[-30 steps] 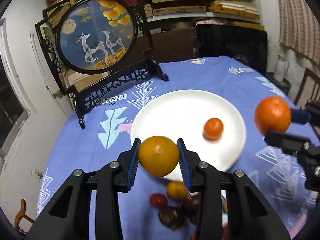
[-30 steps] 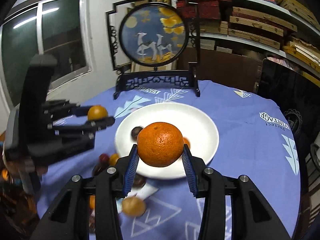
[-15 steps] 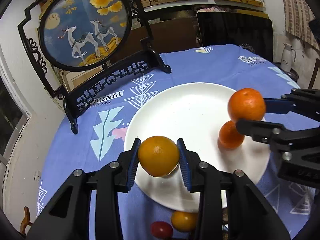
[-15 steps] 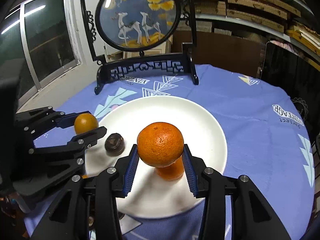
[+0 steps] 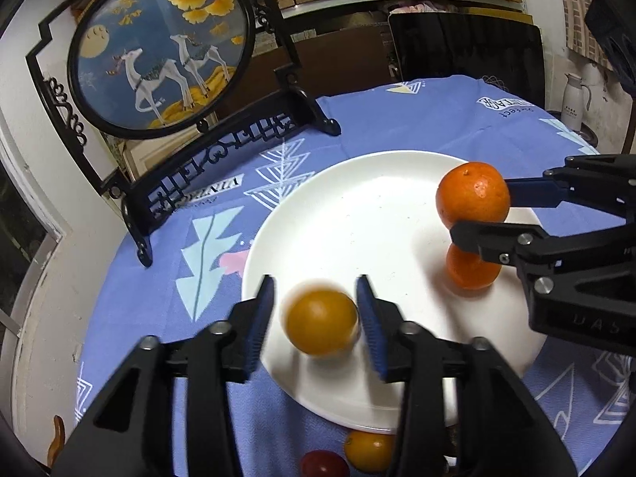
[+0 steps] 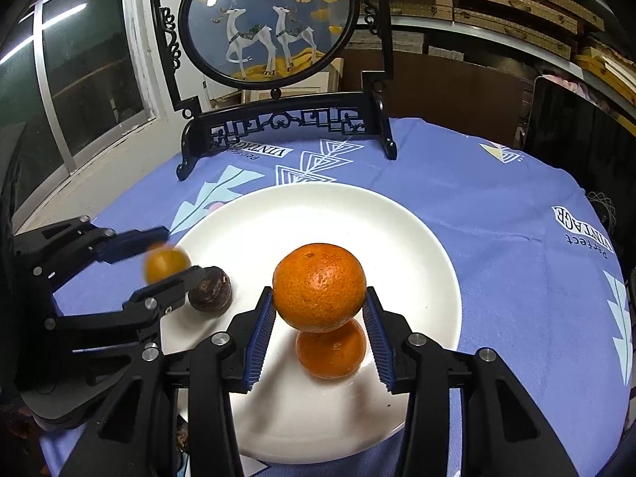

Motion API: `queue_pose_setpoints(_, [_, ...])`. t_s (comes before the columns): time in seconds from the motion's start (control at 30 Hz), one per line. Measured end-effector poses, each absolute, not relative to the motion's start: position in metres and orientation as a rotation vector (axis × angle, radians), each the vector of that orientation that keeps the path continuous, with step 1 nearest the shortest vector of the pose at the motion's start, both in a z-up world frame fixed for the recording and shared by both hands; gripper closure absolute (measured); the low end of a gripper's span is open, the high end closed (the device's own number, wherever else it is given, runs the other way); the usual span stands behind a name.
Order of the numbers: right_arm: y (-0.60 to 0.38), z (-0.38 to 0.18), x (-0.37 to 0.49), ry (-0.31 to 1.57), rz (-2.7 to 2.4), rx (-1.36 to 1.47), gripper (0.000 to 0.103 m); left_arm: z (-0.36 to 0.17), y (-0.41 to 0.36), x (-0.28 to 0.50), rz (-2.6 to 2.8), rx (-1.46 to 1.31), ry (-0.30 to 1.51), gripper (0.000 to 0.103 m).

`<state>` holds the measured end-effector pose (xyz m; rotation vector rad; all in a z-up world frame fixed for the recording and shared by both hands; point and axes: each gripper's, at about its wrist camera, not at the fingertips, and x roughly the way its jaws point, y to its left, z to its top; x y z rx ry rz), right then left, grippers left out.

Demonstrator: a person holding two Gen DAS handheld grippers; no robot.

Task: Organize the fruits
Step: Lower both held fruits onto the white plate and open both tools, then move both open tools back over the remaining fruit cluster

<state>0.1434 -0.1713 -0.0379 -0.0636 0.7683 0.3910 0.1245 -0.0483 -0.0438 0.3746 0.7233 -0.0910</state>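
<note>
The round tabletop (image 5: 457,119) under its blue patterned cloth fills most of what I see, and the step in hand is setting fruit onto the white plate (image 5: 357,206). Nearest me, off the plate's near rim, a small yellow fruit (image 5: 367,451) and a red one (image 5: 322,463) wait on the cloth, so I judge the job partly done. My left hand-held gripper (image 5: 316,318) has just been opening: the yellow-orange fruit (image 5: 321,322) sits blurred between the jaws, a clear gap at the left pad, so it looks released over the plate's near left part. My right hand-held gripper (image 6: 318,320) is clamped on the big orange (image 6: 319,286), which hangs directly above a smaller orange (image 6: 331,348) already lying on the plate. A dark brown fruit (image 6: 209,289) rests just beside the left jaw tip. Next, I would shift the big orange sideways before letting go, since dropping it on the smaller one would send both rolling. The far half of the plate is bare and offers the most room. Its rim is low, so round fruit could run off onto the cloth. Beyond stands a framed deer screen (image 6: 270,20) on a black stand, well clear of my reach.
</note>
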Motion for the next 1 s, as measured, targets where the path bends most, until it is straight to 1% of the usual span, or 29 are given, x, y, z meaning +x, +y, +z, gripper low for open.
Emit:
queue_pose_setpoints(0.07, [-0.175,-0.034,0.140,0.746,0.387,-0.048,0.057,-0.041,-0.048,0.121,-0.084,0.381,0.706,0.052])
queue_pose_setpoints(0.13, [-0.181,-0.029,0.135,0.729,0.386,-0.021,0.054,-0.037,-0.047,0.118,-0.084,0.379,0.697,0.051])
queue_pose_setpoints(0.4, [-0.192,-0.016,0.101,0.702,0.404,-0.011,0.052,-0.021,-0.047,0.091,-0.093,0.377,0.643,0.048])
queue_pose_setpoints(0.67, [-0.191,-0.006,0.052,0.685,0.425,-0.037,0.046,-0.006,-0.047,0.056,-0.101,0.383,0.604,0.044])
queue_pose_setpoints(0.7, [-0.191,-0.006,0.046,0.687,0.429,-0.039,0.045,-0.005,-0.044,0.050,-0.102,0.375,0.604,0.042])
queue_pose_setpoints(0.73, [-0.191,-0.006,0.037,0.694,0.434,-0.044,0.042,-0.004,-0.041,0.045,-0.102,0.367,0.604,0.039])
queue_pose_setpoints(0.77, [-0.190,-0.006,0.028,0.704,0.441,-0.047,0.037,-0.003,-0.035,0.038,-0.105,0.353,0.604,0.034])
queue_pose_setpoints(0.8, [-0.190,-0.008,0.015,0.721,0.454,-0.048,0.035,-0.003,-0.030,0.032,-0.106,0.342,0.605,0.032])
queue_pose_setpoints(0.87, [-0.190,-0.012,-0.006,0.742,0.485,-0.054,0.033,-0.007,-0.011,0.016,-0.117,0.306,0.621,0.025])
queue_pose_setpoints(1.0, [-0.182,-0.037,-0.055,0.794,0.533,-0.148,0.033,-0.024,0.030,-0.007,-0.169,0.205,0.717,0.023])
